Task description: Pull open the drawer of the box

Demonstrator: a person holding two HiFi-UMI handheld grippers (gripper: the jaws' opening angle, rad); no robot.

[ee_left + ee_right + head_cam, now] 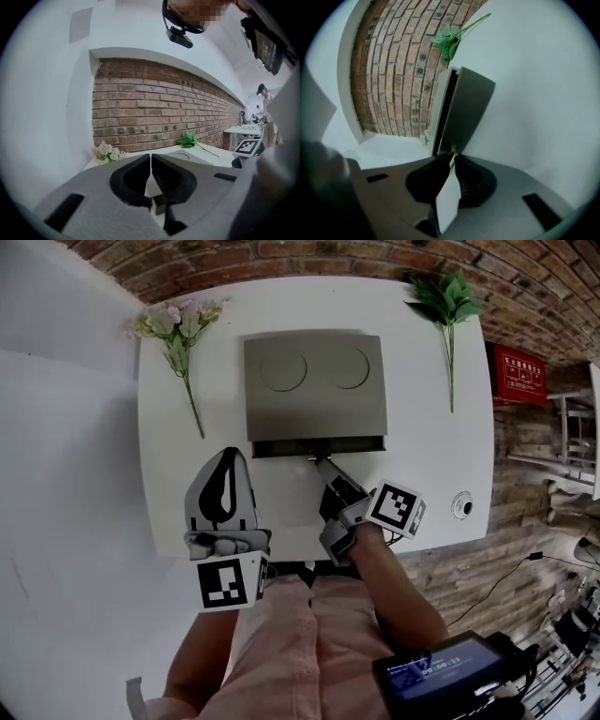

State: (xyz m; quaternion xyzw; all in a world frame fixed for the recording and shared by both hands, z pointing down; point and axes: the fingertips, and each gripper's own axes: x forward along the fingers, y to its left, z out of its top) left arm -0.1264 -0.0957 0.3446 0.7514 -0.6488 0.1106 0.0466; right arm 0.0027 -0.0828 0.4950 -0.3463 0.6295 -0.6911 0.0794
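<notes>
A grey box [314, 381] with two round dents in its lid stands in the middle of the white table [422, 456]. Its drawer [319, 443] sticks out a little at the near side, showing a dark slit [443, 112] in the right gripper view. My right gripper [317, 463] reaches to the drawer front and is shut on a small pale pull tab [452, 151] there. My left gripper [229, 454] hovers over the table's near left, apart from the box [187, 157], shut with nothing between its jaws [150, 164].
A pink flower sprig [178, 334] lies left of the box and a green leafy sprig [448, 301] right of it. A small round object [461, 505] sits near the table's right edge. A brick wall [154, 112] runs behind, and a screened device [441, 673] hangs at my body.
</notes>
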